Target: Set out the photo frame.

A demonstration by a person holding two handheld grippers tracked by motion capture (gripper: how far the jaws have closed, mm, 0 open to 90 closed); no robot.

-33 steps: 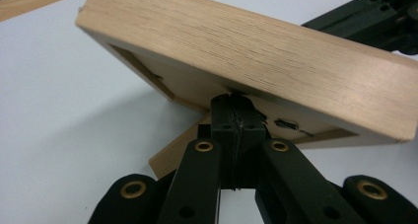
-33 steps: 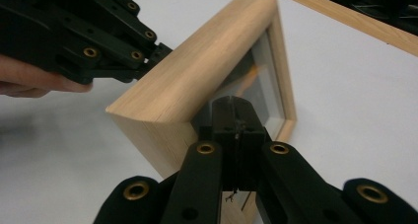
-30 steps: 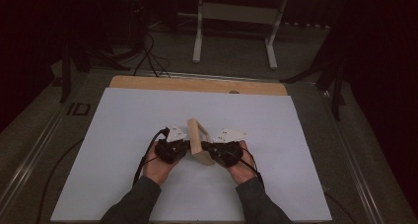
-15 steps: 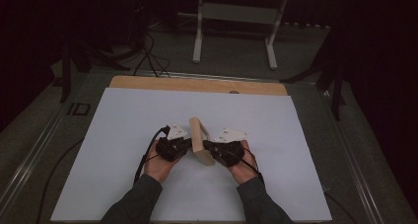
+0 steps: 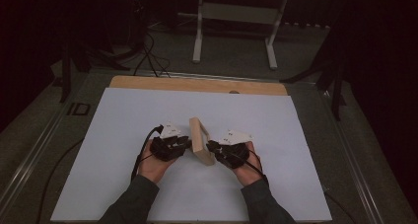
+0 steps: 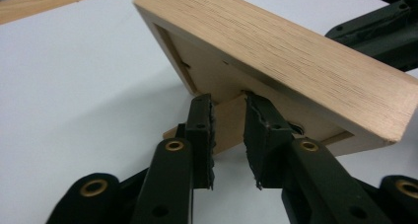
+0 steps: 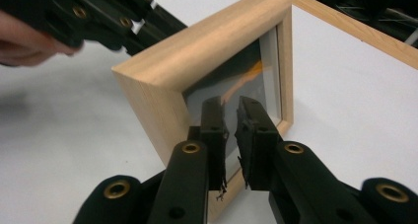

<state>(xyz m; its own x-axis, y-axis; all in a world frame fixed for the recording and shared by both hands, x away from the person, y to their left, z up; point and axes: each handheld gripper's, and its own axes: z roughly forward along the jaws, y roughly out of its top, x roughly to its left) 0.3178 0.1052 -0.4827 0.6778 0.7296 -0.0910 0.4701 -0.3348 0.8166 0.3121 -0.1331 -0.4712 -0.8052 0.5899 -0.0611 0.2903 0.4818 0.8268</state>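
The wooden picture frame [image 5: 200, 140] stands on edge on the white sheet [image 5: 118, 120], a little nearer the person's edge than the middle, and it leans back on the prop leg [image 6: 227, 123] that juts from its rear panel. That lean looks like the reason for the arrangement: with the leg out, the frame carries itself, so neither tool needs to clamp it.

The left gripper [image 6: 229, 119] comes at the back of the frame; its 2 jaws stand a little apart on either side of the prop leg, and they have just been opening, so the leg sits between them with no pinch that I can make out. The right gripper [image 7: 230, 116] faces the glass front [image 7: 236, 81], its jaws parted by a narrow gap with nothing between them, and they too have just been opening.

In the high view both hands rest low on the sheet, the left hand [image 5: 156, 161] and the right hand [image 5: 245, 165] flanking the frame, forearms angled inward from the near edge, grippers pointing toward each other
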